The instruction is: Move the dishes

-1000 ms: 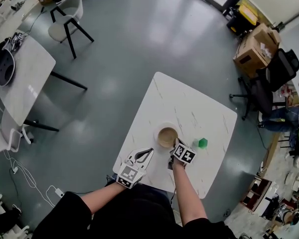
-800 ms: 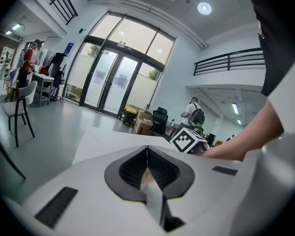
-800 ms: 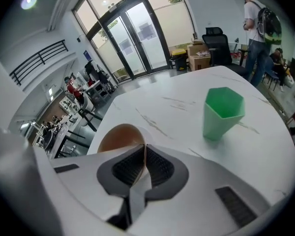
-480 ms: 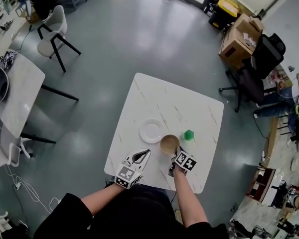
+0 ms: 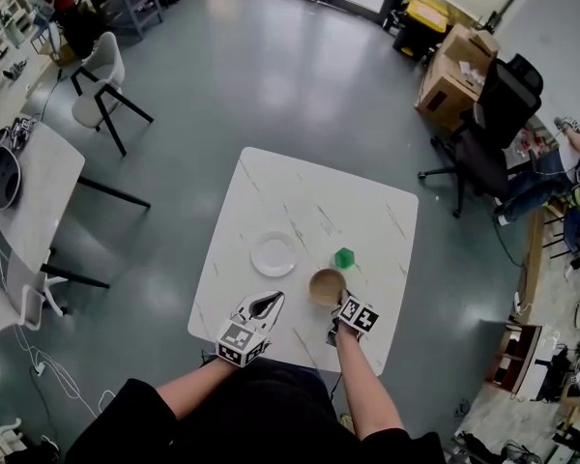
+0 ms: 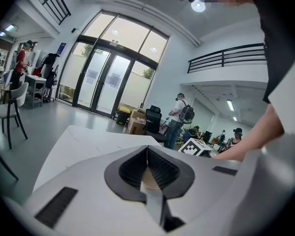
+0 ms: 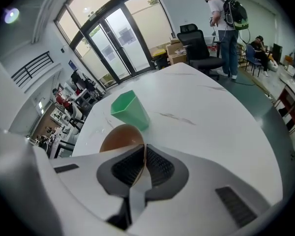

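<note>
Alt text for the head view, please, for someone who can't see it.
The right gripper pinches the rim of a brown bowl over a white table, a green cup just beyond it and a white plate to the left. The left gripper, shut and empty, hovers near the table's near edge.

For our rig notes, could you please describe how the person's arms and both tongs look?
Both the left tongs and right tongs are white plastic shells with black ribbed pads, each carrying a cube of black-and-white square markers. The person wears black short sleeves.
</note>
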